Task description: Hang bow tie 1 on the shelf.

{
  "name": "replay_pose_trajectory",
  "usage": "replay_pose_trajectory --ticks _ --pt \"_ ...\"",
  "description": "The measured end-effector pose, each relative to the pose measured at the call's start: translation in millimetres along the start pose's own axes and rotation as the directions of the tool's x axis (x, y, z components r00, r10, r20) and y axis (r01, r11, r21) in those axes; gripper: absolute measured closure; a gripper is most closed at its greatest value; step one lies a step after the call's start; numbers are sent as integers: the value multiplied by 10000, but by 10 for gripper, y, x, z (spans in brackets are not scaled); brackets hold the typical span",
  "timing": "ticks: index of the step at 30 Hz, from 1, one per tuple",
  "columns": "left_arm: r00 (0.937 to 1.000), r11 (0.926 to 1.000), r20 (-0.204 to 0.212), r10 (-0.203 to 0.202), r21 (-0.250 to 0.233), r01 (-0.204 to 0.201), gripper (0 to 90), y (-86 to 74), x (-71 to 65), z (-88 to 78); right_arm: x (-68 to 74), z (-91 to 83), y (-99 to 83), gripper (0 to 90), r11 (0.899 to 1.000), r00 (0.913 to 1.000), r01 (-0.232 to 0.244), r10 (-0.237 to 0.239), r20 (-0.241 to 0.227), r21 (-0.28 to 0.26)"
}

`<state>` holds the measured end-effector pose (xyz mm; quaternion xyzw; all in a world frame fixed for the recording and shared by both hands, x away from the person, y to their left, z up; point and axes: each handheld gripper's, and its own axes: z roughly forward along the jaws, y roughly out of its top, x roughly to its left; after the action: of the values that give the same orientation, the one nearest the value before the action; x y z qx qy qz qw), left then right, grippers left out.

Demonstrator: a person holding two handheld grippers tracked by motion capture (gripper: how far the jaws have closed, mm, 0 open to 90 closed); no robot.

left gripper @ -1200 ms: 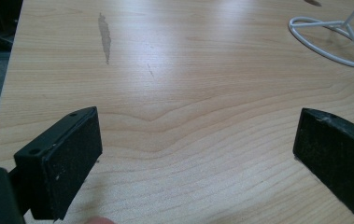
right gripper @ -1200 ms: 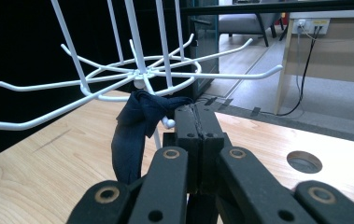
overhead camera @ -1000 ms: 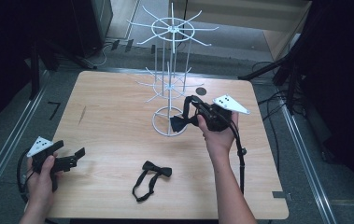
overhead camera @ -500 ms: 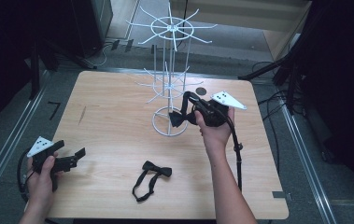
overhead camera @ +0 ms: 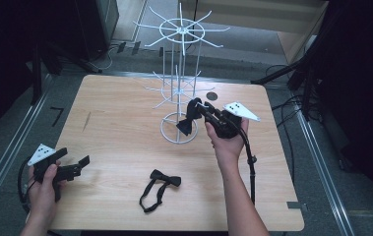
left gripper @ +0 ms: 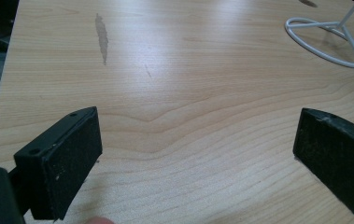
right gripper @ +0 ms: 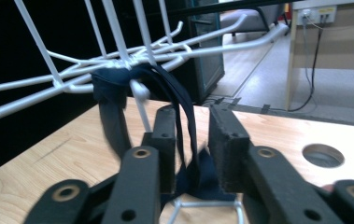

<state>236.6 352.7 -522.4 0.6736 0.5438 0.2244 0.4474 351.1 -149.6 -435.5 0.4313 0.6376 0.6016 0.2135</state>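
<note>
Black bow tie (right gripper: 184,112) on rack (overhead camera: 179,93) | right gripper (right gripper: 191,140) level, jaws just opening

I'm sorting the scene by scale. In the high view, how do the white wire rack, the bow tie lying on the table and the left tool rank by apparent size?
1. White wire rack, clearly largest.
2. Left tool and bow tie look alike; no ranking.
</note>
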Motion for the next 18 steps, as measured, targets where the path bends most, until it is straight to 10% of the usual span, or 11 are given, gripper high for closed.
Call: replay_pose_trajectory --ticks 18 --pt "10000 10000 -47 42 21 -42 16 1 -11 6 -5 -402 -278 519 9986 9996 -28 12 293 533"
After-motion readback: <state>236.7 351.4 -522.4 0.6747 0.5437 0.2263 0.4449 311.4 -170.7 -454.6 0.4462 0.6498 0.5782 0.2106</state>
